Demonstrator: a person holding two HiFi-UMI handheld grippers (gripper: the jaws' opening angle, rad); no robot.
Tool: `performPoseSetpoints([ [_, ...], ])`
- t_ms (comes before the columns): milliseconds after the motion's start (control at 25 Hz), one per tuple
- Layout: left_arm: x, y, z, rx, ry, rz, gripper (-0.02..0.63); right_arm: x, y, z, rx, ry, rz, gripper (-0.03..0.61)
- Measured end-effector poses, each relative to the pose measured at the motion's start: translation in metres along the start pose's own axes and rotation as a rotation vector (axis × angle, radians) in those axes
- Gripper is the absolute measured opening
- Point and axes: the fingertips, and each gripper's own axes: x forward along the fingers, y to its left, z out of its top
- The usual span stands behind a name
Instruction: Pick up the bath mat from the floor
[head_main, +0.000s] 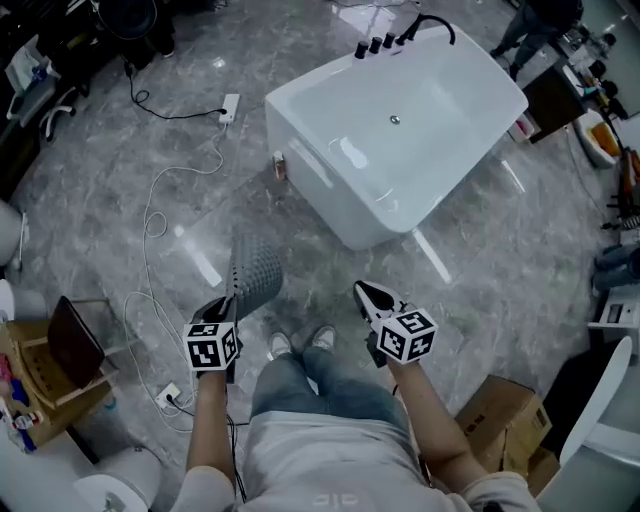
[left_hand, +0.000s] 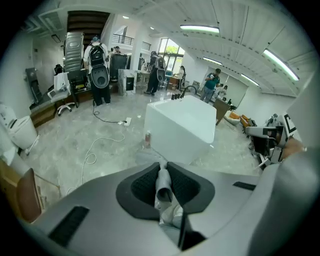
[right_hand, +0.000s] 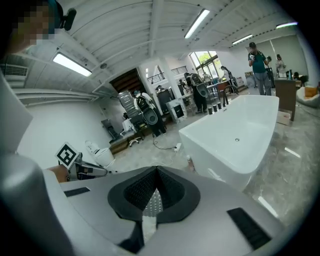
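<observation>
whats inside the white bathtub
Inside the bathtub, just a small drain on bare white floor. The head view looks straight in, so hardly anything is covered.

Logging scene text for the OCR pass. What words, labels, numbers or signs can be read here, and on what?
No legible text in any view.
Left marker cube and right marker cube: black-and-white square patterns only, no letters or digits.
Shirt hem: a faint mark, too blurred to read.
Cardboard box: no print can be made out.
Bathtub: no label or brand shows.
</observation>
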Motion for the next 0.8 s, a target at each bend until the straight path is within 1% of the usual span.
performPoseSetpoints([
  [160,-0.036,-0.009,0.034,-0.009,-0.058,-0.03,0.061,-0.023,0.02,0.031,-0.019,-0.051,0.014,0.026],
  [320,-0.067,-0.03,0.067,0.016,-0.119,-0.066,0.06,-0.044,0.044,0.062,-0.03,-0.127,0.045,0.026],
  [440,-0.092,-0.05,0.096,0.066,-0.168,-0.114,0.06,-0.064,0.058,0.089,-0.043,-0.183,0.053,0.026],
  [560,-0.118,-0.068,0.127,0.126,-0.229,-0.153,0.06,-0.089,0.071,0.116,-0.078,-0.231,0.054,0.026],
  [800,-0.164,-0.105,0.177,0.193,-0.381,-0.219,0.06,-0.131,0.089,0.165,-0.15,-0.303,0.073,0.026],
])
